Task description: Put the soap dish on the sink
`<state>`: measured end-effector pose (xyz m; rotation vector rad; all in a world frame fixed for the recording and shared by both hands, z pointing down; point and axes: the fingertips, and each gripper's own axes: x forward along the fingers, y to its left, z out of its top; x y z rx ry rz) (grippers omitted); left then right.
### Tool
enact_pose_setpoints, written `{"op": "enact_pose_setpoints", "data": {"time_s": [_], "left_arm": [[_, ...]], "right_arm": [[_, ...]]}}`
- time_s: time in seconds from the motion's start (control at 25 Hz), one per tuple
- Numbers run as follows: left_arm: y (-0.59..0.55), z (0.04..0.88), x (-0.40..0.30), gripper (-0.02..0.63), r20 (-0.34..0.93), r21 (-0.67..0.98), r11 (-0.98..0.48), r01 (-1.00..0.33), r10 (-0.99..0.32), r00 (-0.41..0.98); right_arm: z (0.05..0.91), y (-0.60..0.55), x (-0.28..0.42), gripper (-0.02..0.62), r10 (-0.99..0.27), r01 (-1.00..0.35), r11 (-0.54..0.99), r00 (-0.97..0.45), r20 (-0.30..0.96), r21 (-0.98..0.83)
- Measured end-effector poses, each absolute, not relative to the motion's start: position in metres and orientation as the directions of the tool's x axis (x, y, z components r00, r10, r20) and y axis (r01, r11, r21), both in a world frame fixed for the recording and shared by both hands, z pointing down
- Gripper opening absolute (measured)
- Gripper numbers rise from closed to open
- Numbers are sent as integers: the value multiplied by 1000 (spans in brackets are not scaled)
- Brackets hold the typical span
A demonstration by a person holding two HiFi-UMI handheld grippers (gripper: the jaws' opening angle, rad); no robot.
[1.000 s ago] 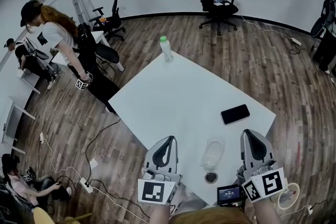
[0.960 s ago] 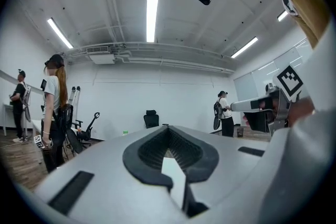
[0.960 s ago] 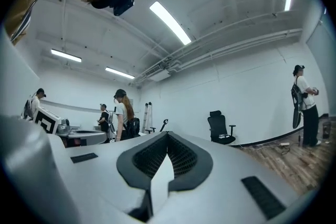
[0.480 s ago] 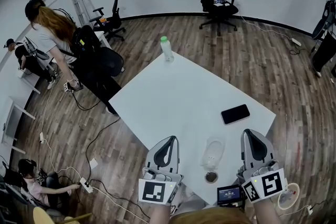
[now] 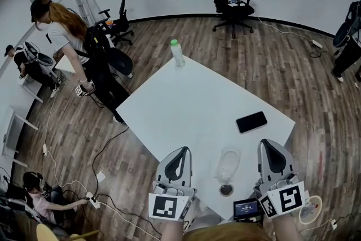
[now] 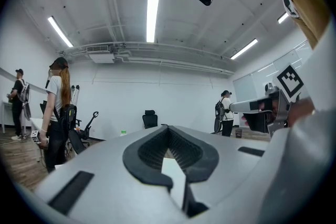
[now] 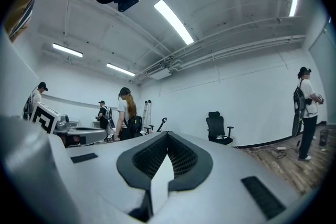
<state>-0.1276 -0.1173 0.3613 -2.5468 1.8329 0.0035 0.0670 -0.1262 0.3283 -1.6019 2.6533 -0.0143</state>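
Observation:
A translucent white soap dish (image 5: 228,165) lies on the white table (image 5: 192,104) near its front edge, between my two grippers and apart from both. My left gripper (image 5: 181,150) is held level to the dish's left, jaws shut and empty. To the dish's right my right gripper (image 5: 268,144) is also level, shut, with nothing in it. In the left gripper view the dark pads (image 6: 157,147) meet, with the room beyond them. The right gripper view shows its pads (image 7: 181,157) closed together the same way.
A small dark round thing (image 5: 226,190) sits just in front of the dish. A black phone (image 5: 252,121) lies at the table's right, a green-capped bottle (image 5: 178,52) at its far corner. A small screen device (image 5: 246,209) is by my right gripper. A person (image 5: 67,36) stands at the left.
Both grippers and the soap dish have stayed where they were. The standing person at the left has shifted about beside the desks.

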Motion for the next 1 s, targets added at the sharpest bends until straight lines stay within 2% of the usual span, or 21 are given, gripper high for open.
{"op": "enact_pose_setpoints", "data": {"time_s": [1.0], "left_arm": [[-118,360,-123,6,8,4,-304,-953,-953,304]], "right_arm": [[330,-127,73,8,-883,-883,470,-469,-18,-23]]}}
